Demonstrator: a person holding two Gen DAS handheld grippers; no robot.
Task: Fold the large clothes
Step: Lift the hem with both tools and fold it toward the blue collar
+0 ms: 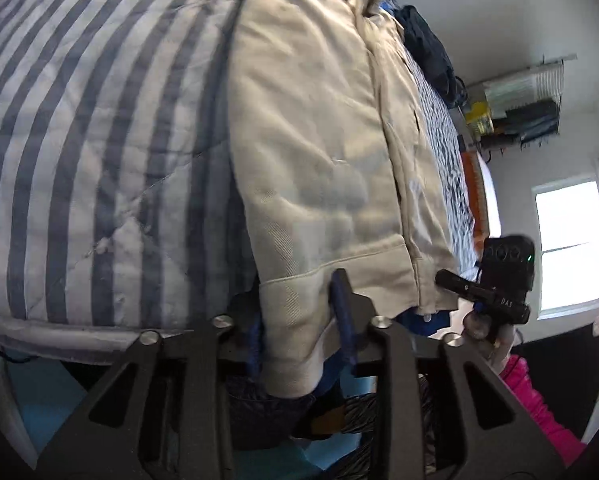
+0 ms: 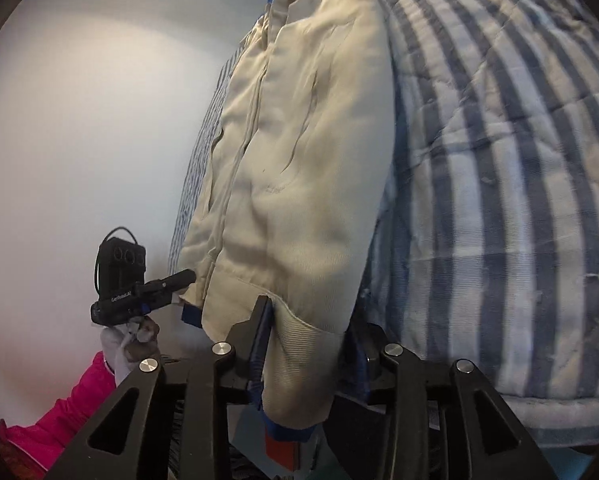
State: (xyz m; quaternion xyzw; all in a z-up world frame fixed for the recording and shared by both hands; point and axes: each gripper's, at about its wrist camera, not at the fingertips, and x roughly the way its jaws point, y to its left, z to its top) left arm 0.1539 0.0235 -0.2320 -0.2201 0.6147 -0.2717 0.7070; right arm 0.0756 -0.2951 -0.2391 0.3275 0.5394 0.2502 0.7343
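A beige jacket (image 1: 319, 152) with a blue lining lies lengthwise on a bed with a blue-and-white striped quilt (image 1: 99, 140). Its ribbed hem hangs over the bed's near edge. My left gripper (image 1: 295, 312) is shut on one corner of the hem. My right gripper (image 2: 307, 328) is shut on the other hem corner (image 2: 299, 340). The jacket (image 2: 299, 160) has its front zip facing up in the right wrist view. Each gripper shows in the other's view: the right one (image 1: 495, 300) and the left one (image 2: 139, 300).
The quilt (image 2: 499, 180) covers the bed on both sides of the jacket. A dark garment (image 1: 427, 48) lies at the far end. A wall shelf (image 1: 519, 104) and a window (image 1: 571, 248) are to the right. The person's pink sleeve (image 2: 71, 408) is low.
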